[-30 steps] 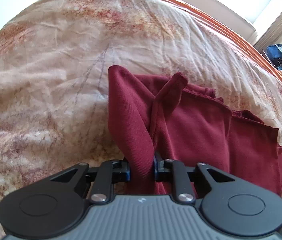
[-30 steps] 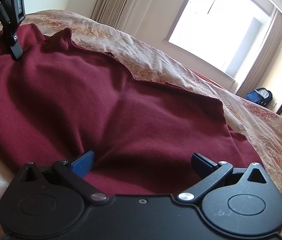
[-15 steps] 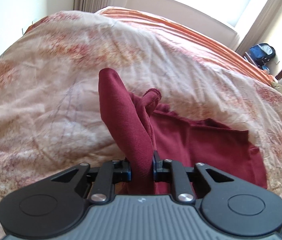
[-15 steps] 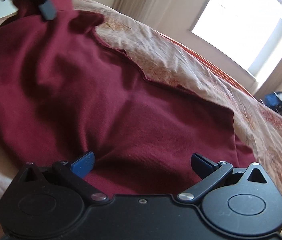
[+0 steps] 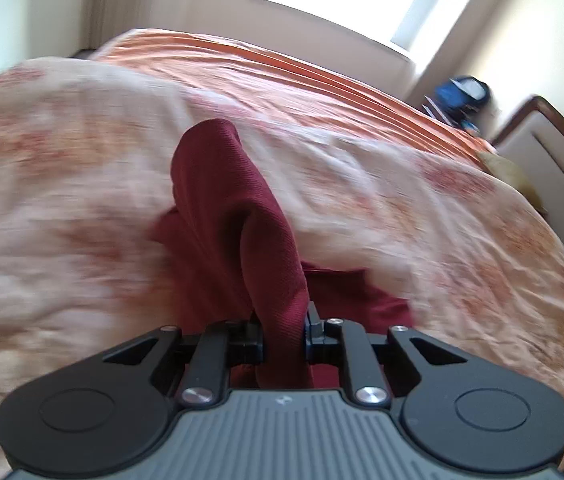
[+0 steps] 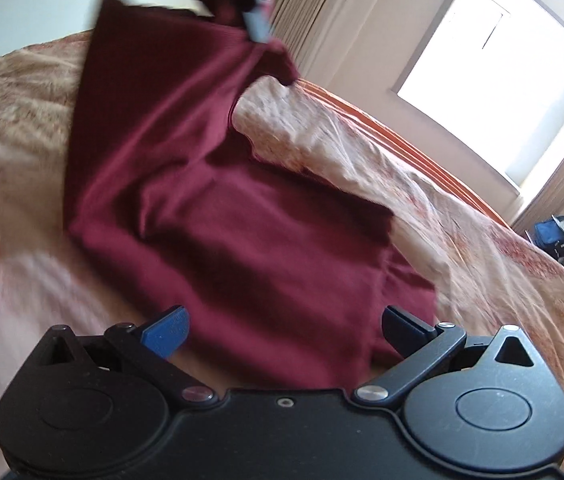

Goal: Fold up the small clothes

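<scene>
The left gripper (image 5: pixel 285 334) has its jaws pressed onto a bunched fold of the dark red garment (image 5: pixel 238 216), which rises as a narrow column ahead of the fingers. From the left wrist view only this pinched ridge and a small flap of cloth below it are visible against the patterned bedspread (image 5: pixel 82 168); the bedspread is blurred there.

The right wrist view supplies the rest. The garment (image 6: pixel 242 220) is raised at its far corner, where the left gripper (image 6: pixel 256 20) shows as a blurred dark shape at the top edge, and the cloth slopes down to lie on the bedspread (image 6: pixel 461 240). Its near edge lies between the spread fingers of the right gripper (image 6: pixel 283 330), jaws wide apart, gripping nothing.

Both views show a bright window (image 6: pixel 501 80) and a blue bag (image 6: pixel 559 234) on the floor beyond the bed. Only the left wrist view shows a wooden-framed headboard (image 5: pixel 553 152).
</scene>
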`<action>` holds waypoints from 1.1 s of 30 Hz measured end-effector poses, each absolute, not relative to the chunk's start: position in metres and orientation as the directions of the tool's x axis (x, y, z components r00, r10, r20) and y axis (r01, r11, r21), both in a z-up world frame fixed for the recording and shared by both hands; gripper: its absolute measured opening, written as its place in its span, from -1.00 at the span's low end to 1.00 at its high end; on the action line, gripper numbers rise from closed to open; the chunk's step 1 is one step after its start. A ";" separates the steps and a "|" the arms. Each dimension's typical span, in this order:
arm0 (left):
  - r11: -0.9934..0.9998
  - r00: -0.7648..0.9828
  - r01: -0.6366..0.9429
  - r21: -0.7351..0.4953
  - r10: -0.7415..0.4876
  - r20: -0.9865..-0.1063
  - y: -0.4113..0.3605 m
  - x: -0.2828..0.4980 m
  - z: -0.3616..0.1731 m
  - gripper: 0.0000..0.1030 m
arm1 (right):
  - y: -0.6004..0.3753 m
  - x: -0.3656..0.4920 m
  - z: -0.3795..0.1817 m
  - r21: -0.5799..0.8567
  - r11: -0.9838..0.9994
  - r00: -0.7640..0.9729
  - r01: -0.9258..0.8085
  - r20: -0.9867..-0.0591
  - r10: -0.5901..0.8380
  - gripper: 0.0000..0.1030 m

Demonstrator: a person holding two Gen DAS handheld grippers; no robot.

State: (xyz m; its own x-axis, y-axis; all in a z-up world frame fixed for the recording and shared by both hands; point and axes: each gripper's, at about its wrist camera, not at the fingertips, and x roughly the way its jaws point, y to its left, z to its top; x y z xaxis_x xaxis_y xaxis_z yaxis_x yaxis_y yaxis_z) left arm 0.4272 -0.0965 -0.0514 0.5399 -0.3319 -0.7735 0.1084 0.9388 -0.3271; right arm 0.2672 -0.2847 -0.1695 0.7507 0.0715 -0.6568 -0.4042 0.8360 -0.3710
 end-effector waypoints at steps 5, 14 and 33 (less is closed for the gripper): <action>0.916 0.456 0.219 -0.336 -0.401 -0.794 -0.195 0.443 -0.076 -0.65 | -0.331 0.242 -0.169 -0.367 0.848 0.731 -0.383 -0.681 0.035 0.99; 0.906 0.302 0.270 -0.325 -0.401 -0.865 -0.266 0.432 -0.126 -0.04 | -0.384 0.230 -0.180 -0.329 0.889 0.689 -0.318 -0.725 -0.021 0.99; 0.980 0.500 0.111 -0.163 -0.197 -0.844 -0.171 0.412 -0.100 0.99 | -0.379 0.261 -0.166 -0.218 0.937 0.661 -0.273 -0.750 0.017 0.99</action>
